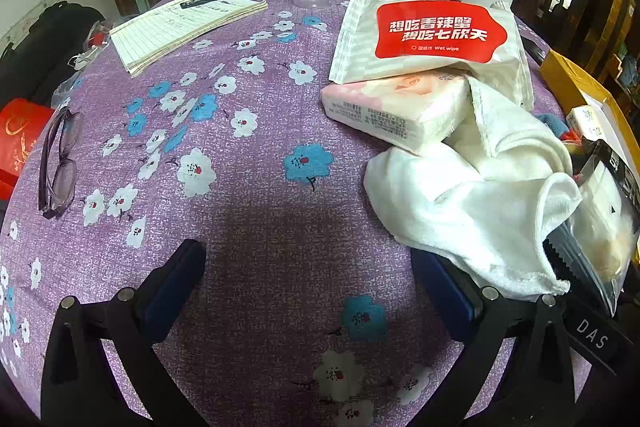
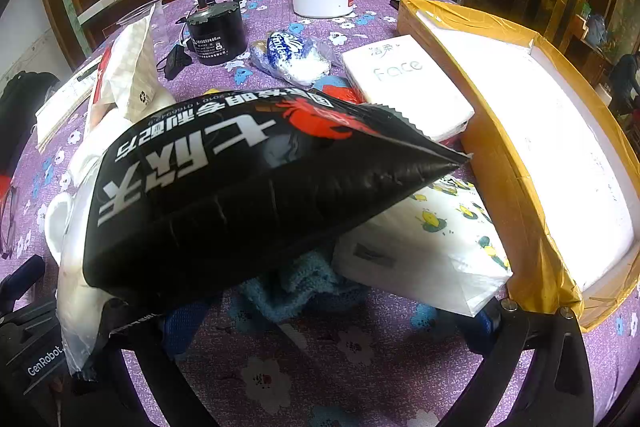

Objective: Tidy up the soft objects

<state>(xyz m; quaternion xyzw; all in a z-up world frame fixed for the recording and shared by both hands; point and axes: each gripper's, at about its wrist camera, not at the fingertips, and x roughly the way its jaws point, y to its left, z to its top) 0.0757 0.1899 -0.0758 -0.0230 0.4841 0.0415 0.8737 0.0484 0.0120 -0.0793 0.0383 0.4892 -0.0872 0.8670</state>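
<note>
Left tongs (image 1: 308, 291) apart, white cloth (image 1: 472, 203) beside; right tongs (image 2: 320, 331) apart, black pouch (image 2: 240, 187) seemingly overhead.

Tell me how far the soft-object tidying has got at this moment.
Early on, it seems. Nothing looks sorted: the yellow box appears to hold nothing. Both grippers, left gripper and right gripper, are open and hold nothing. Left to do: the white towel, wet wipes pack, pink tissue pack and black crab-print pouch lie heaped on the table.

glossy black plastic bag (image 2: 248, 187), fluffy white towel (image 1: 472, 203)
</note>
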